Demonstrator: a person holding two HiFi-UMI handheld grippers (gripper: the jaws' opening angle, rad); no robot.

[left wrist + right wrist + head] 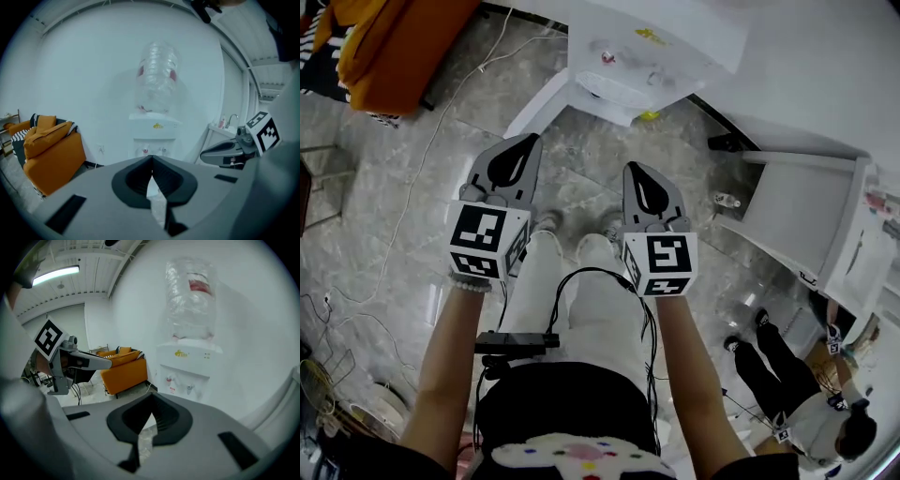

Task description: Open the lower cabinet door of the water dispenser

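- The water dispenser (647, 56) stands against the wall straight ahead of you, with its bottle (157, 77) on top. The lower cabinet door sits down near the floor. Both gripper views hide it behind the gripper bodies, so any reach from here is half blind.
- A white panel (539, 101) juts from the dispenser's foot toward you. It may be that door already ajar, but you cannot be sure from up here. Swing into it and you could slam or strain it.
- Your left gripper (530, 142) and right gripper (636, 169) hang well above the door, fingers clenched on nothing. Arrive like that and they only knock the door, so release them first.
- Tug hard and the dispenser may rock, bottle and all.
- A white cable (422, 159) trails over the floor to your left, and a careless step could snag it.
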